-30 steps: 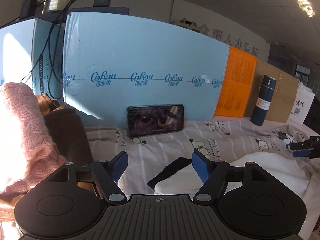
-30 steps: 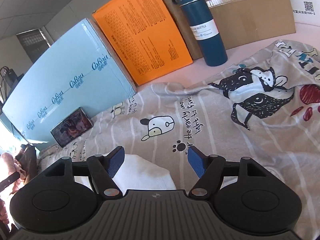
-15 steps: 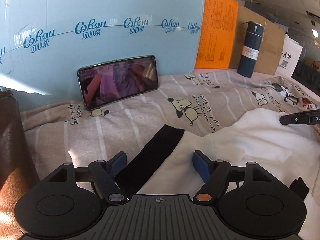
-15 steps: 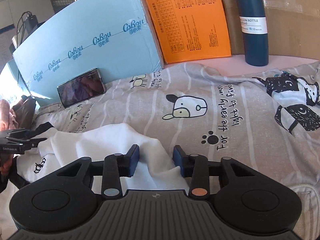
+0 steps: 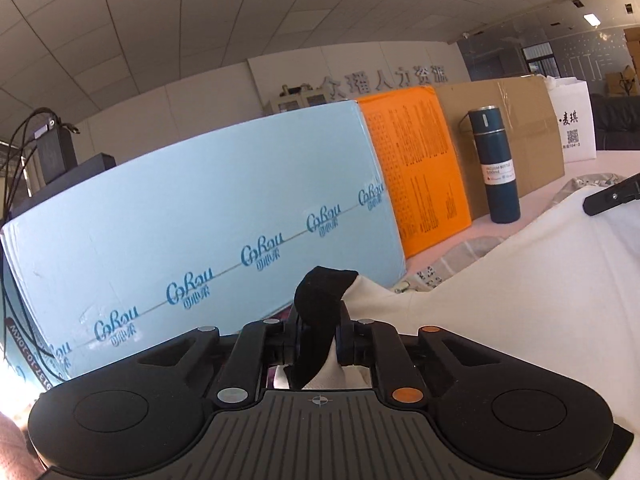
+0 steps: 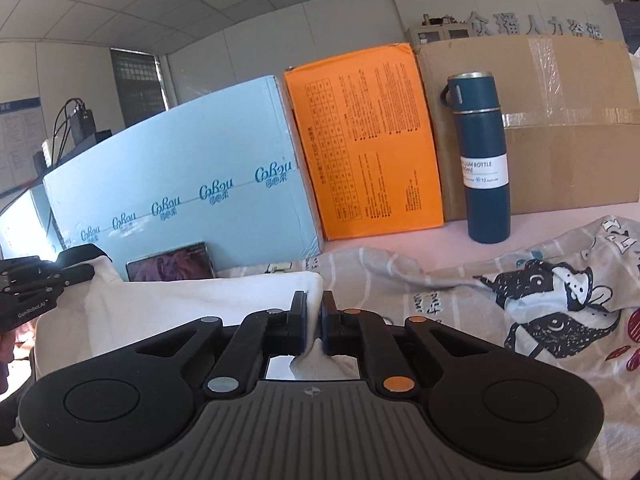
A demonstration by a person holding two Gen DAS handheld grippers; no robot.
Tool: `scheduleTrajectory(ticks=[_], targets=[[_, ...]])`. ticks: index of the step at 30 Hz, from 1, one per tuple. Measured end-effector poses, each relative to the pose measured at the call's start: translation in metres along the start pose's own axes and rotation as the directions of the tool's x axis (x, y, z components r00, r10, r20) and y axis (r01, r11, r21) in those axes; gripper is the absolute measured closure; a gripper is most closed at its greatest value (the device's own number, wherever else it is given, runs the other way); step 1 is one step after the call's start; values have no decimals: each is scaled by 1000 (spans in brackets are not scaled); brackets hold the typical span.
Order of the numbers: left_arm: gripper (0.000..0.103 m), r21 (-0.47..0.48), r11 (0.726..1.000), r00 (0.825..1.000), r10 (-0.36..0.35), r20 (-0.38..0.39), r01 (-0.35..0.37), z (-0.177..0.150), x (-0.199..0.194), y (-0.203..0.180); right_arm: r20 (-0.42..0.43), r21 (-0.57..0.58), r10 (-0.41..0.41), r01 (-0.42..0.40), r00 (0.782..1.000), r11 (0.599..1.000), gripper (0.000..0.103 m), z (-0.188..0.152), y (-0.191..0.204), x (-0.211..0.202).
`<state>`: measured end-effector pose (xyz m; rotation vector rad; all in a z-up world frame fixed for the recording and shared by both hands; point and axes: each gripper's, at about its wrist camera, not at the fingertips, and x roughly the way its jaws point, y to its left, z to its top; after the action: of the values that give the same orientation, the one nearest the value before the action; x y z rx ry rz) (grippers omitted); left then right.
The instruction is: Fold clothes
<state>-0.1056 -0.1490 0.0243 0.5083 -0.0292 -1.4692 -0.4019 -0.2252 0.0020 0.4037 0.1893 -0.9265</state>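
We have the white shirt (image 6: 192, 312) strung between both grippers above the printed sheet (image 6: 520, 320) on the bench: the left gripper (image 5: 318, 334) is closing its fingers on the black trim and white cloth bunched between them, and the right gripper (image 6: 315, 320) is clamped tight on a thin pinch of the edge. The biggest risk, we judge, is that thin pinch slipping free under tension, dropping one side. Lesser: the slack could snag the sheet or reach the phone (image 6: 170, 266) and bottle (image 6: 482, 156).
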Motion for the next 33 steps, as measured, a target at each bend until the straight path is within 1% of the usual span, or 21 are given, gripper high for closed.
scheduleTrajectory(ticks=[1, 2, 3, 6, 8, 9, 10, 13, 14, 15, 17, 18, 20, 23, 24, 26, 27, 28, 29, 32, 33], targets=[[90, 10, 1000, 999, -16, -30, 17, 2, 13, -2, 14, 1, -15, 15, 1000, 1000, 97, 6, -1, 1], [86, 19, 999, 997, -36, -66, 38, 3, 27, -5, 10, -3, -26, 26, 1000, 1000, 97, 10, -2, 4], [84, 27, 998, 993, -56, -102, 59, 4, 42, -7, 6, -7, -36, 36, 999, 999, 97, 13, -4, 7], [76, 41, 998, 988, -51, -144, 58, 0, 74, -10, -21, -32, -76, 76, 997, 997, 96, 9, -9, 22], [54, 28, 999, 989, -23, -144, 27, -3, 86, -8, -24, -47, -146, 145, 989, 988, 96, 1, -16, 31], [46, 20, 1000, 990, -2, -142, 5, -4, 90, -4, -32, -43, -174, 173, 984, 984, 96, -2, -21, 35], [36, 13, 1000, 990, 21, -139, -20, -5, 93, 0, -40, -38, -202, 200, 979, 979, 95, -4, -27, 38], [35, -43, 997, 989, 51, -138, -58, -7, 92, 19, -81, 24, -219, 221, 972, 975, 94, -9, -45, 44], [35, -69, 995, 989, 64, -135, -74, -7, 90, 27, -88, 30, -219, 222, 972, 975, 86, -10, -48, 44], [35, -73, 995, 988, 57, -144, -68, -10, 86, 29, -92, 32, -223, 226, 971, 973, 72, -12, -48, 44], [35, -70, 997, 985, 31, -169, -43, -17, 79, 27, -90, 39, -226, 230, 970, 972, 56, -15, -47, 44], [34, -68, 997, 983, 18, -182, -30, -20, 75, 26, -95, 35, -224, 228, 970, 973, 52, -15, -47, 46], [26, -66, 998, 978, -8, -207, -5, -27, 68, 25, -110, 18, -234, 237, 966, 971, 45, -17, -45, 49], [24, 43, 999, 954, 26, -299, -14, -44, 73, 6, -146, -12, -284, 285, 948, 958, 44, -22, -45, 57], [24, 44, 999, 949, 39, -313, -26, -50, 75, 6, -158, -14, -293, 294, 943, 956, 44, -24, -46, 59], [15, 22, 998, 942, 62, -331, -58, -60, 78, 11, -182, -17, -310, 312, 933, 950, 43, -28, -48, 63], [14, -3, 997, 940, 66, -335, -71, -61, 79, 15, -184, -21, -320, 322, 929, 946, 41, -29, -48, 64], [14, -30, 995, 943, 80, -323, -95, -59, 76, 22, -180, -32, -335, 335, 925, 942, 40, -31, -48, 64], [15, -58, 991, 946, 97, -308, -121, -57, 71, 29, -167, -32, -338, 337, 926, 941, 40, -31, -48, 62], [15, -106, 982, 958, 123, -258, -155, -51, 46, 46, -128, -31, -346, 344, 930, 938, 40, -30, -47, 56], [15, -133, 978, 962, 124, -243, -159, -49, 35, 52, -109, -29, -339, 338, 934, 941, 40, -27, -44, 52]])
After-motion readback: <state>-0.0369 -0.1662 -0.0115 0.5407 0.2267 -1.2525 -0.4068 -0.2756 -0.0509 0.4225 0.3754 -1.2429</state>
